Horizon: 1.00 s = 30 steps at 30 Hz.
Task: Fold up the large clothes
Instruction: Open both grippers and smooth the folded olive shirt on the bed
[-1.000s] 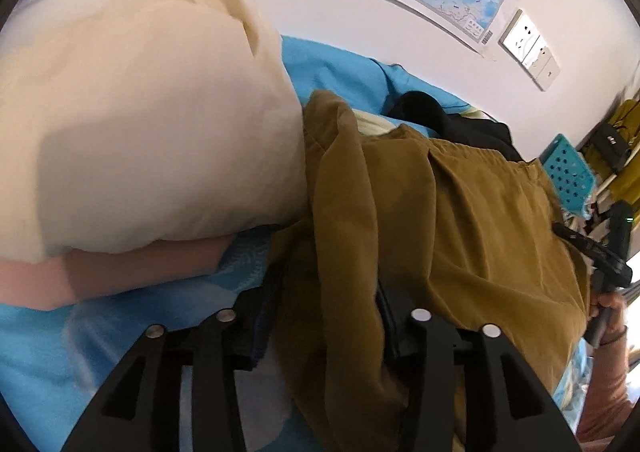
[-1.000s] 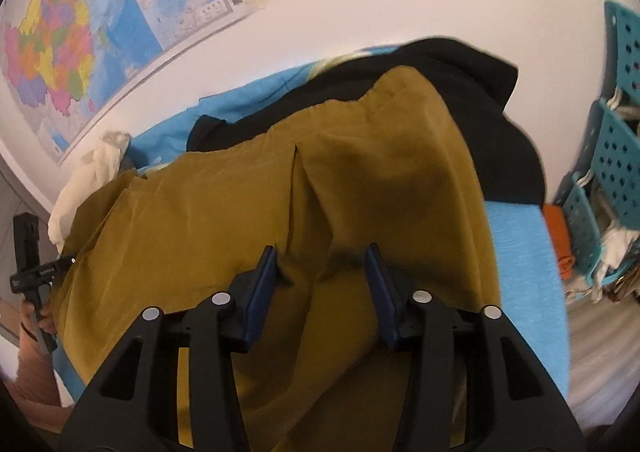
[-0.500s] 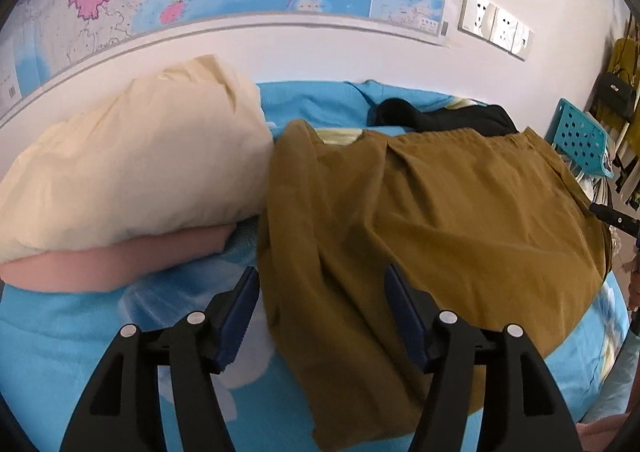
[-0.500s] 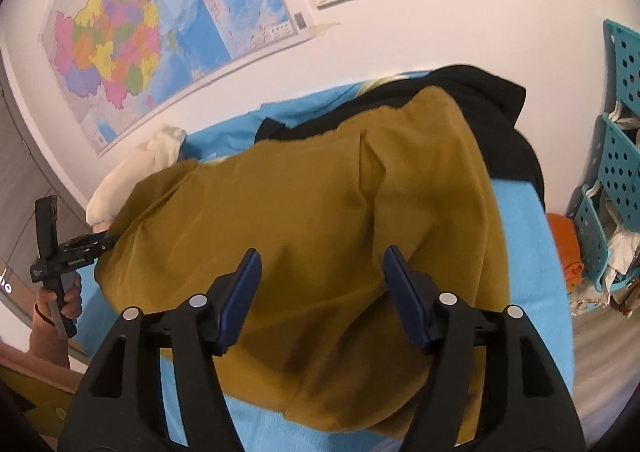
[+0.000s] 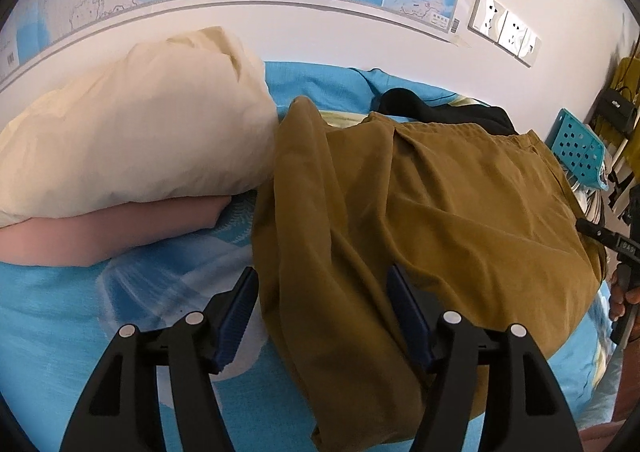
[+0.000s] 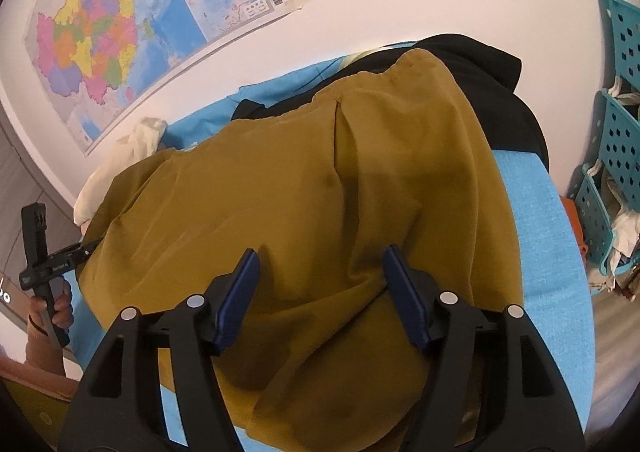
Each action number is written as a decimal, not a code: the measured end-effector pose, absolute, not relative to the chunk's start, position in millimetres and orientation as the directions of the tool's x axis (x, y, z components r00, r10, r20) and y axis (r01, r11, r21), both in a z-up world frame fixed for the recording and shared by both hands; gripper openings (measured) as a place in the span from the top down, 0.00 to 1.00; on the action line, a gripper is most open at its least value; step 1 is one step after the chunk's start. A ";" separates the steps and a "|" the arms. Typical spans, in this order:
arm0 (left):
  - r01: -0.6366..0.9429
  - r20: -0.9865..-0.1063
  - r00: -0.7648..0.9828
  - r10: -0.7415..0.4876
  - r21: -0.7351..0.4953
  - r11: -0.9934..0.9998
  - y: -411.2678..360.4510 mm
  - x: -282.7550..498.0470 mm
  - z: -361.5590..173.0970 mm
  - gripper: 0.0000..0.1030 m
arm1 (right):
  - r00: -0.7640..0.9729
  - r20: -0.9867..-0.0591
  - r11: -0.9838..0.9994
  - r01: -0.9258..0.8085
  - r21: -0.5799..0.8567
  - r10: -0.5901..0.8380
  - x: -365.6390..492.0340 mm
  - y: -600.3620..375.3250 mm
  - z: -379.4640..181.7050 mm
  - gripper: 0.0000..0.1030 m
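A large mustard-brown garment (image 5: 432, 220) lies folded over on a blue bed sheet (image 5: 80, 316); it also fills the right wrist view (image 6: 320, 180). My left gripper (image 5: 322, 304) is open and empty, held above the garment's near left edge. My right gripper (image 6: 320, 284) is open and empty above the garment's near edge at the other end. Each gripper shows in the other's view: the right one at the far right edge (image 5: 612, 244), the left one at the far left (image 6: 52, 252).
A cream pillow (image 5: 132, 136) on a pink one (image 5: 104, 228) lies left of the garment. A black garment (image 6: 500, 92) lies behind it by the wall. Teal perforated baskets (image 6: 616, 156) stand at the bed's end. A map (image 6: 120, 32) and sockets hang on the wall.
Both grippers have opened, let go of the brown garment and pulled back from it. The garment now lies spread flatter on the bed.
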State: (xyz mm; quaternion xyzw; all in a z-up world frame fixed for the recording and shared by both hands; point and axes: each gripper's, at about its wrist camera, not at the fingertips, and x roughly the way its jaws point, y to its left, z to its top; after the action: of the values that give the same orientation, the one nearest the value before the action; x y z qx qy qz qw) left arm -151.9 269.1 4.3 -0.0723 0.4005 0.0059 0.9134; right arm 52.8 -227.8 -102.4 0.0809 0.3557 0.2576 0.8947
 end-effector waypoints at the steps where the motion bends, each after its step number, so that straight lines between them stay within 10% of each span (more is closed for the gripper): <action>1: -0.071 -0.732 0.680 -0.041 -0.122 0.990 268.3 -152.6 5.1 0.37 | 0.616 -0.591 0.853 -0.403 0.332 0.521 50.8 -228.8 -100.1 0.38; 13: -0.019 -0.699 0.704 -0.127 -0.198 0.980 275.5 -196.0 13.3 0.39 | 0.615 -0.551 0.824 -0.458 0.333 0.564 -6.7 -245.7 -82.9 0.33; 21: -0.039 -0.713 0.667 -0.216 -0.323 0.946 286.9 -186.2 -14.3 0.42 | 0.608 -0.593 0.848 -0.405 0.341 0.528 15.9 -240.0 -110.2 0.60; 30: -0.111 -0.732 0.667 -0.139 -0.282 0.953 282.3 -209.8 -7.6 0.29 | 0.583 -0.544 0.797 -0.411 0.443 0.603 -13.1 -256.2 -93.6 0.35</action>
State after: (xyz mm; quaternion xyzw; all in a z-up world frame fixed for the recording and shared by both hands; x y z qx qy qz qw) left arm -209.8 282.3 -7.6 -0.1531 0.4080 -0.0076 0.9000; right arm -13.1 -256.2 -93.6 0.1357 0.3540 0.2883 0.8793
